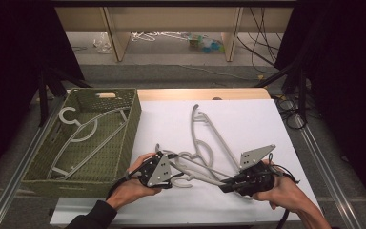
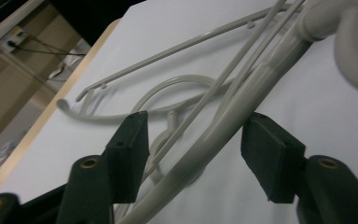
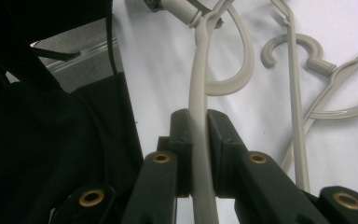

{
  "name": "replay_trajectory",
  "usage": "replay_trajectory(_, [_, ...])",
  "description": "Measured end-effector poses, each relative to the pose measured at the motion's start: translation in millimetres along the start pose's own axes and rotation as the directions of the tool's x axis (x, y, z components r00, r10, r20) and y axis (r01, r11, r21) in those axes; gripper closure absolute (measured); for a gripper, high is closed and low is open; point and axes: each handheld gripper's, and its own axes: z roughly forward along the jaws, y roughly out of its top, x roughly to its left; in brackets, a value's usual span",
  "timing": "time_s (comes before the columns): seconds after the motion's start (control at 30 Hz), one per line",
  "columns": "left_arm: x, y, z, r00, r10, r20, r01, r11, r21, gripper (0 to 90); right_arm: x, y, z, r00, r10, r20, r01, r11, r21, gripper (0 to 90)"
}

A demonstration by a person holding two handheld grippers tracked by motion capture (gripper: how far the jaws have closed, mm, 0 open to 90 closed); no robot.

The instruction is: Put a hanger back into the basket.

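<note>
Already one hanger [image 1: 83, 136] stowed in basket [image 1: 128, 125], upper left; tangled hangers [image 1: 205, 143] left; right gripper [image 3: 199, 154] clamped on hanger arm [image 3: 198, 116], left gripper [image 2: 193, 149] half-open around another hanger's bar [image 2: 223, 123].

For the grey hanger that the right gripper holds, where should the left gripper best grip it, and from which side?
Probably the thick curved arm of the hanger, between the left gripper pads, approached from its end opposite the right gripper. That bar is thin and already crosses the gap.

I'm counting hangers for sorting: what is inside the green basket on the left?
The green basket holds one grey hanger, lying flat on the woven bottom with its hook toward the far left corner. The near wall hides the strip of floor behind it, so anything small there cannot be seen.
</note>
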Motion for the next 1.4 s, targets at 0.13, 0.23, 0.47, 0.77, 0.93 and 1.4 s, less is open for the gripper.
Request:
replay_trajectory(0.13, [1.3, 1.3, 4.2, 0.9979, 0.040, 0.051, -0.040, 0.9992, -0.005, 56.0, -0.3, -0.7, -0.1, 1.0000, 0.000, -0.001, 0.000, 1.000, 0.002, 81.4])
replay_trajectory(0.23, [2.6, 3.6, 3.7, 0.9908, 0.112, 0.076, -0.113, 0.9936, 0.004, 64.4, -1.5, -1.2, -1.7, 1.0000, -0.010, -0.001, 0.010, 1.000, -0.004, 81.3])
replay_trajectory(0.47, [2.1, 16.8, 4.4, 0.9617, 0.257, 0.096, -0.261, 0.9650, 0.030, 71.2, -5.7, -3.5, -8.7, 0.9992, -0.039, 0.000, 0.039, 0.999, -0.015, 81.2])
replay_trajectory(0.77, [0.0, 34.8, 3.8, 0.9511, 0.299, 0.080, -0.302, 0.9529, 0.031, 79.2, -15.8, -5.7, -26.4, 0.9842, -0.062, 0.166, 0.076, 0.994, -0.080, 54.5])
replay_trajectory(0.93, [-0.2, 36.6, 3.4, 0.9616, 0.261, 0.086, -0.266, 0.9620, 0.061, 79.5, -24.1, -3.2, -37.9, 0.9650, 0.033, 0.260, 0.022, 0.978, -0.208, 41.3])
replay_trajectory(1.4, [25.2, 45.9, -12.6, 0.9995, -0.018, -0.026, 0.021, 0.9908, 0.134, 79.5, -26.6, -12.8, -63.8, 0.9155, 0.209, 0.344, -0.076, 0.929, -0.362, 34.9])
